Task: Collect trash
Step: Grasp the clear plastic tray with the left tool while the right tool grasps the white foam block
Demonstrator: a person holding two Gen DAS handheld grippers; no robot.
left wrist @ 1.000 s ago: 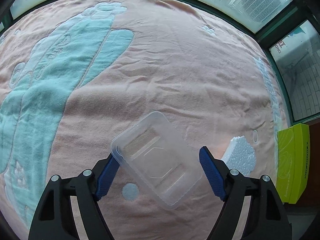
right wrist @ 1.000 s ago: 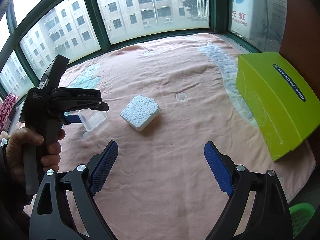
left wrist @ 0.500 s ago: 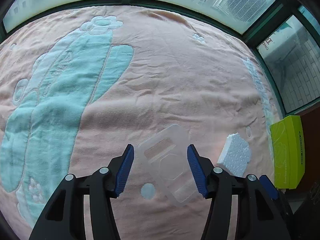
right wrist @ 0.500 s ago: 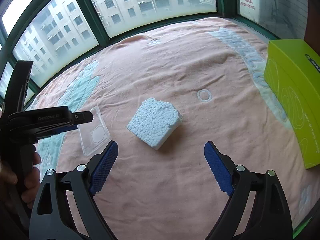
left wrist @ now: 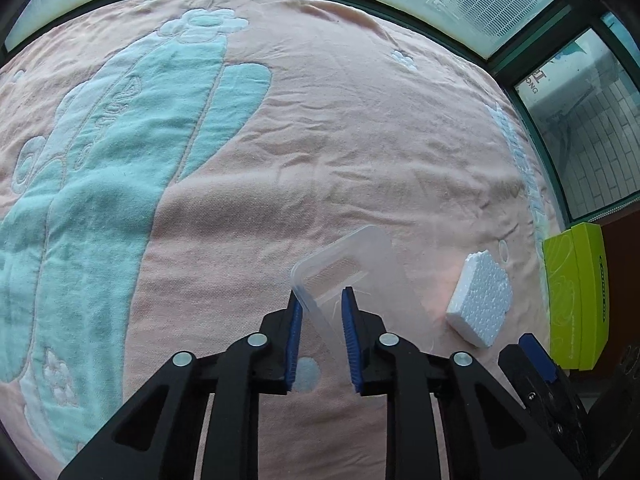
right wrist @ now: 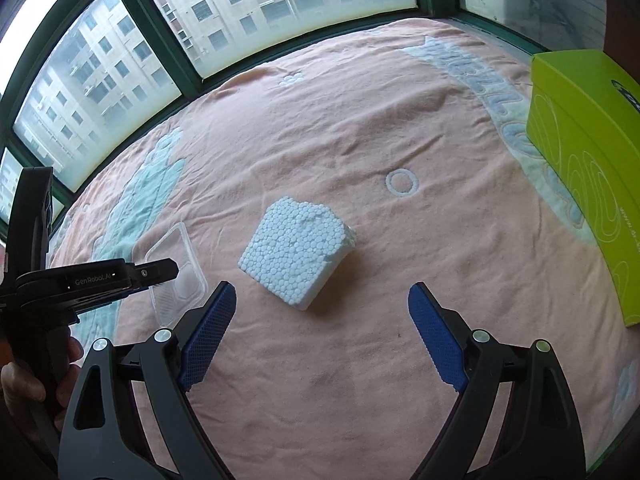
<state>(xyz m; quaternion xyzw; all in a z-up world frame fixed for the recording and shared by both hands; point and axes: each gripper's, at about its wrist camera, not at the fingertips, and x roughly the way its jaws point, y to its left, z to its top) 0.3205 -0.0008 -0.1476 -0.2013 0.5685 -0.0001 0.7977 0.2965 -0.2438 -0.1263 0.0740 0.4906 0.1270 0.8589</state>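
A: Left wrist view first. Our left gripper [left wrist: 320, 312] has its blue pads [left wrist: 295, 340] drawn in tight on the near-left edge of the clear plastic tray [left wrist: 360, 276], pinching its rim.

B: And the tray tilts away over the pink blanket [left wrist: 320, 140]. It's see-through, so we can hardly trace its near-right corner against the cloth.

A: To the right lies the white foam block [left wrist: 480, 300], apart from the tray. Beyond it, the green box [left wrist: 576, 296] at the blanket's right edge. At the lower right a blue tip of our right gripper [left wrist: 536, 356] pokes in; the rest is cut off.

B: Over to the right wrist view. Our right gripper [right wrist: 320, 324] stands spread wide, nothing between the fingers [right wrist: 208, 332].

A: The foam block [right wrist: 296, 252] sits on the blanket [right wrist: 360, 120] just beyond that gap, untouched.

B: On the left, our left gripper [right wrist: 120, 276] covers part of the tray [right wrist: 176, 268], so we can't see the grip from here. The green box [right wrist: 580, 160] runs off the right edge.
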